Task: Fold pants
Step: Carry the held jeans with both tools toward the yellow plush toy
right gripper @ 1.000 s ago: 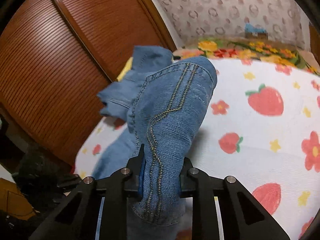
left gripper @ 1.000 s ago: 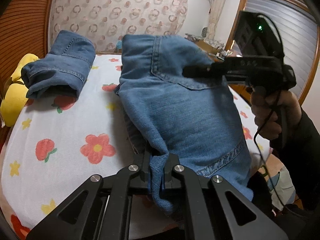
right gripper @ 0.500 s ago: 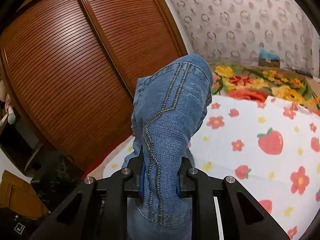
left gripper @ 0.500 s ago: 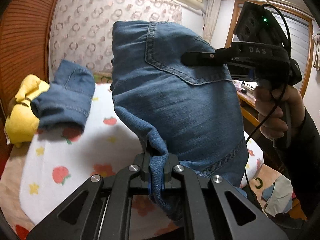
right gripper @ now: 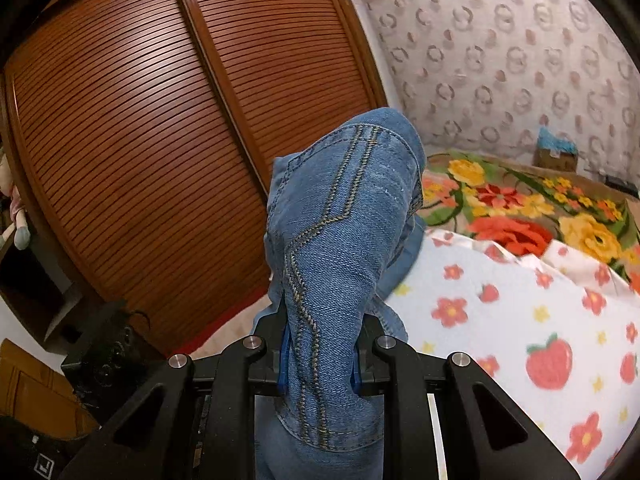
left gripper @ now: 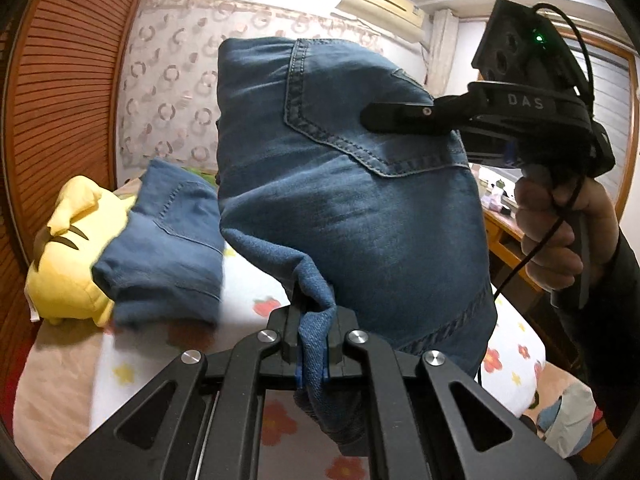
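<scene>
1. Above the bed (left gripper: 248, 296), the jeans (left gripper: 344, 184) hang in the air between the two tools, folded over, with a back pocket facing the left camera.
2. The left gripper (left gripper: 313, 344) is closed tight on a small bunch of denim near the lower edge of the jeans; the fabric fills the narrow gap between its fingers and falls down past them, so the tips are mostly covered.
3. The right gripper (right gripper: 320, 364) is clamped on a thick seam part of the jeans (right gripper: 340, 240); the cloth stands up in front of the lens and hides a good part of the room behind it.
4. In the left view the right gripper (left gripper: 384, 118) shows from the side, with one black finger lying against the pocket; its other finger is behind the cloth. The hand (left gripper: 556, 232) holding its handle is cut off at the wrist by the dark sleeve.
5. A second piece of denim (left gripper: 168, 240) lies on the bed and covers part of a yellow plush toy (left gripper: 64, 256). I cannot tell if this denim belongs to the same jeans.
6. The wooden wardrobe doors (right gripper: 140, 140) stand at the left in the right view; the dark objects under them are hard to identify.
</scene>
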Demonstrator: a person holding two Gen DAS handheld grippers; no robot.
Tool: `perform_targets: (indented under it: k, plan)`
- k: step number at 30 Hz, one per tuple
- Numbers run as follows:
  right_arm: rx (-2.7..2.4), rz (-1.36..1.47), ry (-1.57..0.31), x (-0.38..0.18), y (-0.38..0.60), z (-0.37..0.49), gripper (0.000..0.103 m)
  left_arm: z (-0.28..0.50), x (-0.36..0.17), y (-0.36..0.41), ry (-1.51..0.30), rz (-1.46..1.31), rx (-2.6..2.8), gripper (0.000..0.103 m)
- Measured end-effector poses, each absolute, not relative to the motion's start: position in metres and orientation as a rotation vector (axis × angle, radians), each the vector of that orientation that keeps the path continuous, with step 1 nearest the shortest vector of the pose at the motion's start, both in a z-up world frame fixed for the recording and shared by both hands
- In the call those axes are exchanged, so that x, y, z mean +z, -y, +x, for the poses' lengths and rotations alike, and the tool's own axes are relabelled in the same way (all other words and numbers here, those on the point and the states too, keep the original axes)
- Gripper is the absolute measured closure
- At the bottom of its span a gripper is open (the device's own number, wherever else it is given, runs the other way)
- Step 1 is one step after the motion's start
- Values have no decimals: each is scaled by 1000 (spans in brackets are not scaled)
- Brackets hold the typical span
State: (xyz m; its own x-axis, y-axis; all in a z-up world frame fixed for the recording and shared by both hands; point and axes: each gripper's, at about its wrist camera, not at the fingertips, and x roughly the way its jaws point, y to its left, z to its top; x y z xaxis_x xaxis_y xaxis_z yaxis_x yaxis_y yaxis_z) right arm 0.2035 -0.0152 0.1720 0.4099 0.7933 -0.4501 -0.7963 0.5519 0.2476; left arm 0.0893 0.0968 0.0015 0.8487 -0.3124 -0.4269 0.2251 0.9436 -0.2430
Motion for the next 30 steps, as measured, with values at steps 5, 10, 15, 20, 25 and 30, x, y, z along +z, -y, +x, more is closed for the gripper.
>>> perform_targets:
  k: [5, 10, 15, 20, 25, 30]
  plan:
    - [1053, -16, -563, 181, -16, 228, 81, 106, 14, -131, -453, -215, -238, 97]
    - [1135, -4, -566, 189, -53, 257, 81, 116, 24, -171, -415, -226, -163, 97]
    - [1223, 37, -558, 196, -89, 289, 81, 131, 34, -210, -390, -231, -95, 97]
    - [1301, 212, -571, 184, -105, 344, 81, 154, 46, -237, -371, -220, -36, 97]
    - [1198, 340, -715, 110, -97, 417, 81, 200, 23, -245, -460, -210, -33, 97]
    - [1001, 269, -855, 43, -80, 469, 75, 238, -18, -241, -603, -198, -39, 97]
